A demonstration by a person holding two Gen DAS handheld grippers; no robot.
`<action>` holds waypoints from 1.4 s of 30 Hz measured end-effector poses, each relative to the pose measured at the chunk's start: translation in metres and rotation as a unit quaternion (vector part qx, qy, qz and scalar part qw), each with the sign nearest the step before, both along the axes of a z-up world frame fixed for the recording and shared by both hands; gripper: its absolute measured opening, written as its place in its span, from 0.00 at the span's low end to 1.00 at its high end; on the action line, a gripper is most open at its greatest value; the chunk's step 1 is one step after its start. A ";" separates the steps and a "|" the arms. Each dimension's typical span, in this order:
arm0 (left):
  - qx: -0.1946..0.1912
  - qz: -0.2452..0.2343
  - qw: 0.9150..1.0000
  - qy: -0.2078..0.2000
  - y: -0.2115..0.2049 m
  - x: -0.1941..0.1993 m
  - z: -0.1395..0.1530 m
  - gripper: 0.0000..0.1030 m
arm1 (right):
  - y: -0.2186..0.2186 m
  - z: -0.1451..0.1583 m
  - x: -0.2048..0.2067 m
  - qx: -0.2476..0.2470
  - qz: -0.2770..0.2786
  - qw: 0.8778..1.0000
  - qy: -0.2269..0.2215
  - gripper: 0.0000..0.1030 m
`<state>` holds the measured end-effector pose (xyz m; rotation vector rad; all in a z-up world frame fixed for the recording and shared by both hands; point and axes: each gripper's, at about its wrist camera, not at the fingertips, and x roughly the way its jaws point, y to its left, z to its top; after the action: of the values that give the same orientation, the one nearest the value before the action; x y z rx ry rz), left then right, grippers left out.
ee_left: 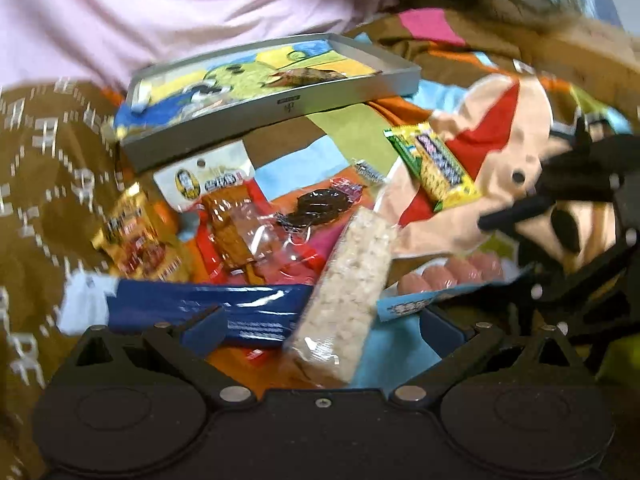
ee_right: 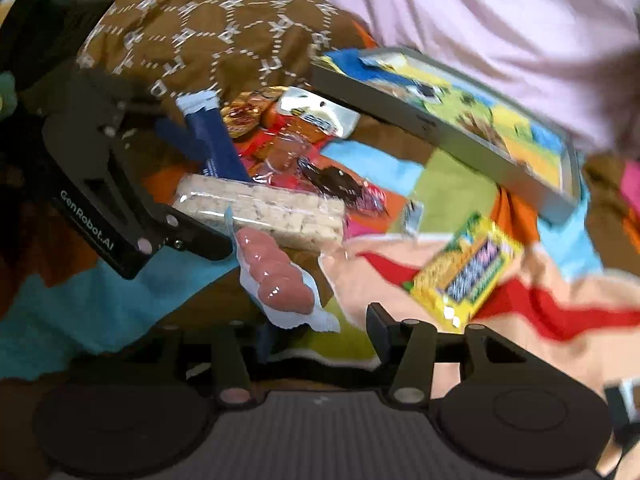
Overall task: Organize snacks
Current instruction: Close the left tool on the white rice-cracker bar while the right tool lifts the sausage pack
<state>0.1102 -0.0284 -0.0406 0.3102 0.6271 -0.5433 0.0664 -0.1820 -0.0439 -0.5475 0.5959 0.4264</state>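
Note:
Several snacks lie on a colourful patchwork cloth. A puffed-rice bar [ee_left: 348, 292] in clear wrap lies between the wide-apart fingers of my left gripper [ee_left: 324, 328], which is open. It also shows in the right wrist view [ee_right: 264, 212], with the left gripper [ee_right: 160, 184] beside it. A blue packet [ee_left: 208, 308], a pink sausage pack [ee_left: 448, 276], a yellow-green packet [ee_left: 436, 164], a gold packet [ee_left: 136, 236] and a dark dried-fruit packet [ee_left: 320, 208] lie around. My right gripper [ee_right: 320, 332] is open, above the sausage pack [ee_right: 276, 276] and near the yellow-green packet [ee_right: 468, 268].
A grey tin tray [ee_left: 280, 108] with a cartoon-print bottom lies behind the snacks, also in the right wrist view [ee_right: 452, 136]. A person in pink top [ee_left: 160, 12] and brown patterned trousers [ee_left: 44, 184] sits close behind it.

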 end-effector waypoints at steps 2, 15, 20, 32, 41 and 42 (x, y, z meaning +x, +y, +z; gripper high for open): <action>0.017 -0.005 1.000 -0.013 -0.002 -0.001 -0.001 0.97 | 0.011 -0.005 -0.002 -0.031 0.020 0.999 -0.028 0.53; 0.035 -0.019 0.998 -0.038 -0.006 -0.002 -0.003 0.83 | 0.027 -0.014 -0.004 -0.083 0.030 0.995 -0.052 0.29; 0.063 -0.053 0.995 -0.061 -0.017 -0.005 -0.007 0.74 | 0.008 0.007 0.003 0.015 -0.031 0.999 -0.005 0.28; 0.135 -0.122 0.976 -0.116 -0.039 0.001 -0.020 0.47 | -0.018 0.015 0.027 0.110 -0.097 0.987 0.060 0.23; 0.016 -0.078 0.997 0.014 -0.018 0.029 -0.008 0.38 | -0.027 0.008 0.049 0.155 -0.114 0.977 0.095 0.25; -0.006 -0.071 0.997 0.035 -0.014 0.034 -0.007 0.38 | -0.028 0.007 0.050 0.158 -0.113 0.976 0.097 0.25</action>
<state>0.1442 -0.0427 -0.0471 0.3279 0.6735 -0.6967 0.1163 -0.2095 -0.0370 -0.1321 0.7520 0.3510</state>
